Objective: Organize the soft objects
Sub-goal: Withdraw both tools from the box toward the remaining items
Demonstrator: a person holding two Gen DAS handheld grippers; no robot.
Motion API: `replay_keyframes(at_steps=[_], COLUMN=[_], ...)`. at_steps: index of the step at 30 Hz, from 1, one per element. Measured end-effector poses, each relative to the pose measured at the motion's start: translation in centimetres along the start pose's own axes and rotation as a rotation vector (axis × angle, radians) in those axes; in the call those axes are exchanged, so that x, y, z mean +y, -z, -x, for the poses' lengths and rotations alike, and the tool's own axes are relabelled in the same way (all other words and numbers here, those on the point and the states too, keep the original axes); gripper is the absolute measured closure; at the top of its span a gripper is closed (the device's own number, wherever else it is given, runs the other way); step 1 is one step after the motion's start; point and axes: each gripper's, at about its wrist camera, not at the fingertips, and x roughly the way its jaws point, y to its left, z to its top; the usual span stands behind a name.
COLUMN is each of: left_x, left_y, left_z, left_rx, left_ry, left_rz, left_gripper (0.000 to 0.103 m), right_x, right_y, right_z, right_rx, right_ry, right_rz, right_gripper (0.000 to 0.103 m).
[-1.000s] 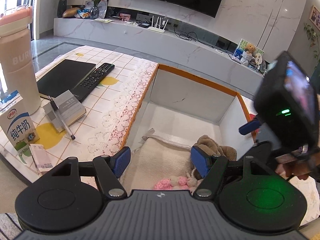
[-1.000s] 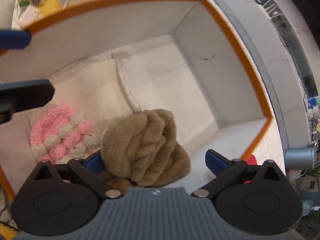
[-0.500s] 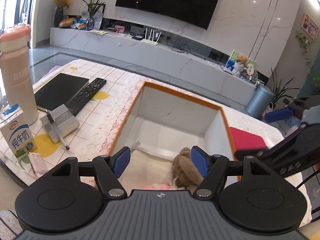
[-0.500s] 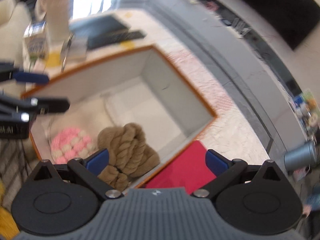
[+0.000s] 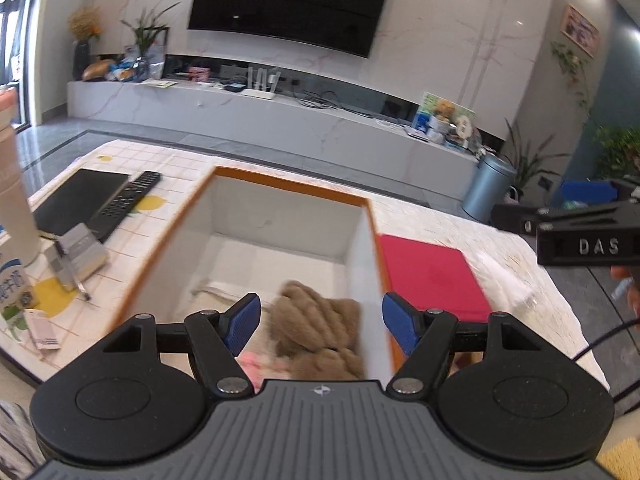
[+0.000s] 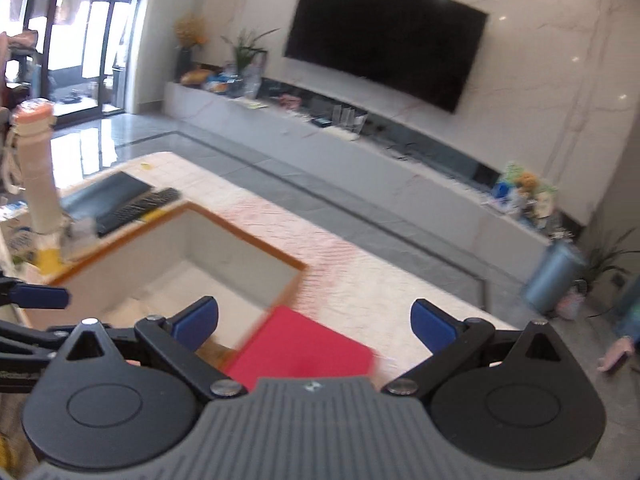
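A white box with an orange rim (image 5: 288, 178) (image 6: 244, 236) stands on the table. Inside it lies a brown fluffy soft item (image 5: 316, 324), with a bit of a pink knitted one (image 5: 256, 366) beside it on a cream cloth. My left gripper (image 5: 322, 322) hovers open above the box's near end, nothing between its blue pads. My right gripper (image 6: 314, 320) is open and empty, held above a red flat item (image 6: 300, 350) (image 5: 430, 276) to the right of the box. The right gripper also shows at the right edge of the left wrist view (image 5: 584, 216).
Left of the box lie a black remote (image 5: 128, 198), a black pad (image 5: 80, 196), a grey notebook with a pen (image 5: 76, 254), a milk carton (image 5: 12, 296) and a tall bottle (image 6: 38, 176). A TV console and a metal bin (image 5: 488, 188) stand beyond the table.
Both grippers have pulled back and up from the box. The right one has left the brown item lying in the box and swung up to face the room.
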Motion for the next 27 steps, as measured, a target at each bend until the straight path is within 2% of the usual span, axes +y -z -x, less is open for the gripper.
replay_keyframes(at_steps=[3,7,10,11,12,15,18,22,24,27], left_x=[-2.0,-4.8,-7.0,-7.8,-8.8,-11.5,-12.5,-13.2,-14.2,-15.6], left_y=[1.2,3.0,4.3,4.6,4.9,5.7,5.8,7.1,7.6,8.3], left_z=[-0.7,-2.4,-3.9,-4.4,-4.8,-5.3,-5.7,-4.2,-3.0,-1.2], left_rx=[-0.004,0.015,0.054,0.078,0.069,0.002,-0.032,-0.143,-0.208,-0.294], left_ry=[0.001,-0.011,-0.024,-0.013,-0.045,-0.199,-0.304,-0.47,-0.503,-0.43], left_rz=[-0.028,-0.019,0.005,0.013,0.006,0.0,0.018,0.059,0.028,-0.008], left_gripper=[0.021,0.021,0.021,0.016,0.012,0.011,0.011,0.012,0.012,0.012], right_x=[-2.2,-5.7,-8.0,-8.7,-9.6,-12.6,-14.3,-15.9,-16.7,-17.9], right_y=[1.8,5.5,8.2,8.9,9.7,11.9,13.5,15.1,16.1,17.6], right_z=[0.7,1.7,1.6,1.6,1.7,1.5,1.2,1.3,1.6,2.1], right_rx=[-0.014,-0.019,0.027,0.035,0.035,0.025,0.008,0.036,0.038,0.06], right_ry=[0.045,0.092,0.133,0.145,0.155,0.121,0.072,0.145,0.173,0.214], right_rz=[-0.042,-0.173,-0.227,-0.238,-0.264,-0.439,-0.52,-0.561,-0.576,-0.649], right_gripper=[0.003,0.003,0.003,0.003,0.003,0.003,0.003,0.003,0.003,0.003])
